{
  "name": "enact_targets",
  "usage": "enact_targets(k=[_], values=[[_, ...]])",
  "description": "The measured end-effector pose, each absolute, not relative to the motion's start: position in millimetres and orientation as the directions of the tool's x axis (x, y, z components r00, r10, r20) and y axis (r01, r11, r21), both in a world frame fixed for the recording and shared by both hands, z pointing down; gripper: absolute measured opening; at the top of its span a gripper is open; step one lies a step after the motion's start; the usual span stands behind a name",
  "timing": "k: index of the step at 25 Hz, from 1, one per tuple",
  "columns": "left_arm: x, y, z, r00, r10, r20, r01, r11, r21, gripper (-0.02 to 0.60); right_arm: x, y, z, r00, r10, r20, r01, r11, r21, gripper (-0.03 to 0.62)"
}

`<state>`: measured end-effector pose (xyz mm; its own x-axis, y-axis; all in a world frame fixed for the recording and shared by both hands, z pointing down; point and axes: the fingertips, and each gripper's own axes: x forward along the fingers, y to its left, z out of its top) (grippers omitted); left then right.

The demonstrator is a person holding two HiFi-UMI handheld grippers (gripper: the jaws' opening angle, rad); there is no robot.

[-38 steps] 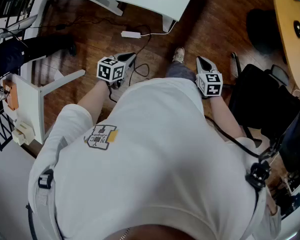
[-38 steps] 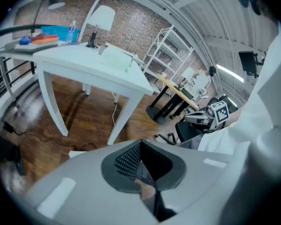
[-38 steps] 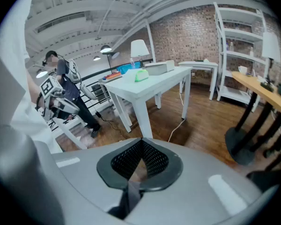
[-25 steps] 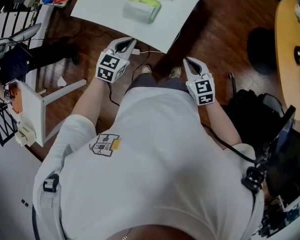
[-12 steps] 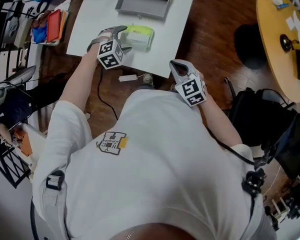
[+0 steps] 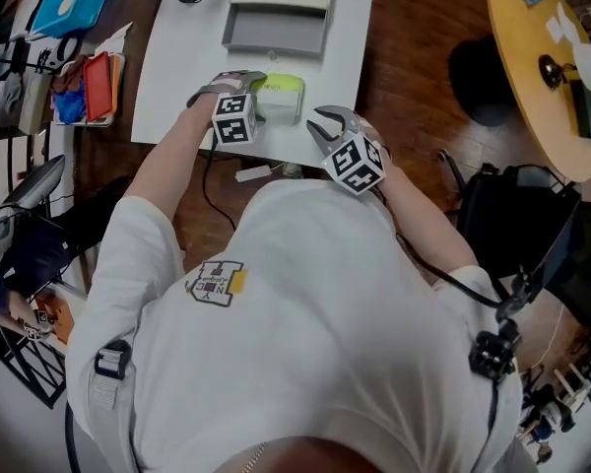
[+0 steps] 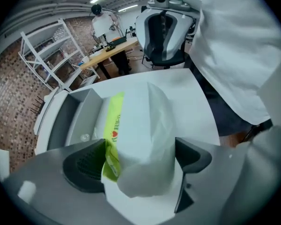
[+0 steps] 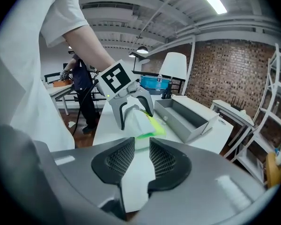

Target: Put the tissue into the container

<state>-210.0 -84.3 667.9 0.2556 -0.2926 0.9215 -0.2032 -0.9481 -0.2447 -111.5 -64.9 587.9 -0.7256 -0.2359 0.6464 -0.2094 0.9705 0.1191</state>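
The tissue pack, white with a green band, lies on the white table just in front of the grey open container. My left gripper straddles the near end of the tissue pack. Its jaws are opening: the left pad touches the green side, while the right pad stands off it. My right gripper hovers at the table's front edge, right of the pack. Its jaws are opening to a narrow gap with nothing between them. It looks at the pack, the left gripper and the container.
The container holds nothing but a small clear item. Red and blue clutter lies left of the table, and a white adapter with its cable is on the wood floor. A round wooden table and a black chair stand to the right.
The view swung from the floor up to the table. Both grippers rose to it: the left went over the tissue pack and spread its jaws, and the right came to the table's edge.
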Motion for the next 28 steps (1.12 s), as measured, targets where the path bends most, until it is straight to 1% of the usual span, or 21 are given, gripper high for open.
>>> enact_targets(k=[4,7,11,14,20,28], values=[[-206.7,-91.3,672.3,0.272,-0.270,0.924,-0.197,-0.955,-0.221,0.468,-118.1,-62.2,594.1,-0.714,-0.228,0.662,-0.198,0.973,0.121,0.097],[-205.5,-93.3,670.9,0.273,-0.274,0.922,-0.193,-0.955,-0.227,0.395,-121.9,-62.9,596.2,-0.709,-0.229,0.667,-0.200,0.972,0.121,0.091],[-206.1,-95.3,667.2,0.279,-0.280,0.918,-0.193,-0.953,-0.232,0.329,-126.4,-66.8,597.0,-0.706,-0.236,0.668,-0.208,0.970,0.123,0.080],[-205.6,-94.9,663.8,0.285,-0.286,0.915,-0.190,-0.952,-0.238,0.307,-127.4,-66.9,597.9,-0.702,-0.236,0.672,-0.210,0.970,0.121,0.077],[-211.6,-109.1,637.5,0.299,-0.363,0.882,-0.211,-0.927,-0.310,0.295,-126.8,-72.6,593.0,-0.705,-0.264,0.658,-0.238,0.962,0.130,0.064],[-235.1,-167.0,585.0,0.282,-0.482,0.830,-0.234,-0.873,-0.427,0.295,-133.4,-109.0,567.4,-0.715,-0.360,0.599,-0.307,0.932,0.194,0.050]])
